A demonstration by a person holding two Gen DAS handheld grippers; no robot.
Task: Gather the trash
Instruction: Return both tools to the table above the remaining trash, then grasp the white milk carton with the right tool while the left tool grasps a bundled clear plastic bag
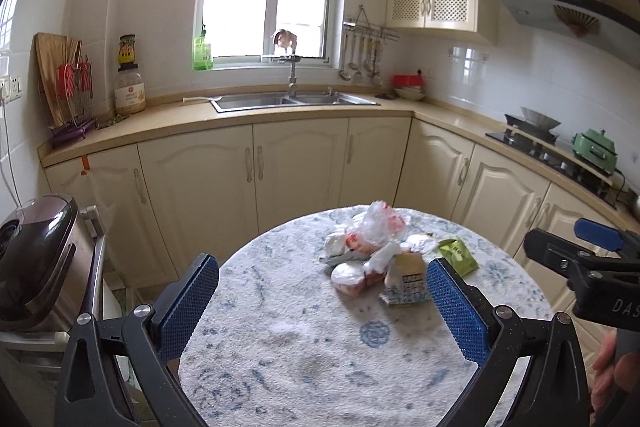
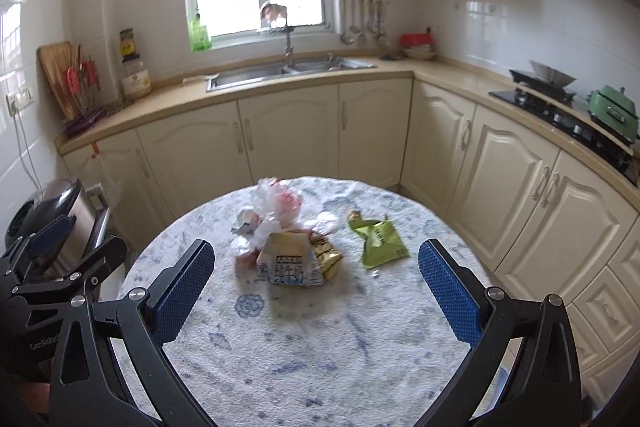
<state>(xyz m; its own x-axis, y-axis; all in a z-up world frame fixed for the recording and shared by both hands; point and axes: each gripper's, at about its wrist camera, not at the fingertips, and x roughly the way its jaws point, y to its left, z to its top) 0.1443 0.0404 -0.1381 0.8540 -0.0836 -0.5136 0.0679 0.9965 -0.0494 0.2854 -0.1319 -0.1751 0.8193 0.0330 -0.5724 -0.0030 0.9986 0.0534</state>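
Wrappers (image 2: 294, 247) heaped mid-table (image 2: 280, 347); both tongs (image 1: 322, 301) (image 2: 316, 289) spread, empty.

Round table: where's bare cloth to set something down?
Bare: the near half of the table, between both open tongs and the trash pile; also the left edge. Crowded: the far centre, with the green wrapper just right of the pile.

table (image 1: 280, 367) near edge cropped, carton (image 2: 290, 261) print blurred

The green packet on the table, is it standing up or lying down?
Lying down. The green packet rests flat and crumpled on the round table, apart from the trash pile.
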